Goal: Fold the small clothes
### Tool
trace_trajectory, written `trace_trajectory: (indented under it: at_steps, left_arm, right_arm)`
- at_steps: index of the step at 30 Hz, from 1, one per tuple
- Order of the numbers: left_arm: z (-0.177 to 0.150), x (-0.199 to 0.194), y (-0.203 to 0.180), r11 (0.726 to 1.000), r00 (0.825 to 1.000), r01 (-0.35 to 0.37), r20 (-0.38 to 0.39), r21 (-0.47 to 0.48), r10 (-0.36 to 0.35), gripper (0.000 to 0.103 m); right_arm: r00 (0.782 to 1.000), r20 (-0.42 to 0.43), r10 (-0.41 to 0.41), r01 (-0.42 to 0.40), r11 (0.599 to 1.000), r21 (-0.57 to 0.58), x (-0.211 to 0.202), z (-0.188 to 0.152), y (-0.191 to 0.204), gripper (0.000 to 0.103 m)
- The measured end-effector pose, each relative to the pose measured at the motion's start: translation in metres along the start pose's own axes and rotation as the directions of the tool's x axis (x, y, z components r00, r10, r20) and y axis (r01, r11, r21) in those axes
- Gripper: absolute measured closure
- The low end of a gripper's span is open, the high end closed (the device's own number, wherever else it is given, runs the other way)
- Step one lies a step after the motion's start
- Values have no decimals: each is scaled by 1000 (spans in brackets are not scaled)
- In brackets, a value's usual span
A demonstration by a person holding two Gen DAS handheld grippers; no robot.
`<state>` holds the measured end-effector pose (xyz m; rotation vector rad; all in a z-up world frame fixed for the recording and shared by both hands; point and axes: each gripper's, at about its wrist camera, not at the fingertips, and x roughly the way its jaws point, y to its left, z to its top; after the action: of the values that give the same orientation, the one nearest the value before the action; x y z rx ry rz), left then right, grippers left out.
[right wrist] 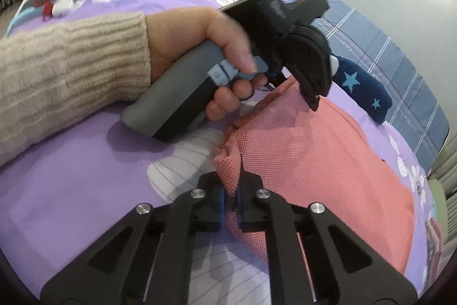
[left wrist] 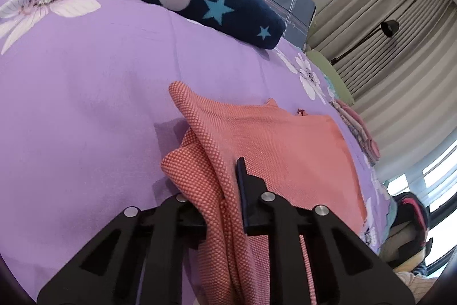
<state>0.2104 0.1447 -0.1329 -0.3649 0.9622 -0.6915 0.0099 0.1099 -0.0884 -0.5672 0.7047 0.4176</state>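
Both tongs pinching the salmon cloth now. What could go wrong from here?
1. The right tongs hold only a small bunched corner of the salmon cloth; it may slip out when pulled.
2. The left tongs grip a thick gathered ridge, so wrinkles could get folded in.
3. The navy star-print garment lies just beyond; a wide fold could drag over it.
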Motion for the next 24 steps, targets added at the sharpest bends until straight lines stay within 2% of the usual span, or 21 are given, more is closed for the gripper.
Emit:
trace_trajectory:
  at_steps: [3, 9, 12, 19, 24]
  left_arm:
    - [1, -1, -10, 999, 999, -40, 4, 29, 40, 89]
    - [12, -12, -28, 1000, 999, 5, 43, 22, -6, 89]
    - [16, -12, -41, 999, 999, 2, 43, 32, -3, 89]
    - [26, -5, -79, 996, 998, -61, 33, 57, 60, 89]
    - [32, 9, -127, 987, 995, -98, 38, 125, 94, 89]
  right_arm:
    - [999, 31, 14, -15, 999, 48, -10, 0, -11, 98]
    - [996, 91, 0, -11, 993, 118, -33, -1, -32, 98]
    - [993, 118, -16, -3, 988, 157, -45, -6, -47, 98]
    - [986, 158, -57, 14, 966, 257, -67, -22, -85, 98]
    - [979, 179, -94, 26, 937, 349, -83, -48, -122, 98]
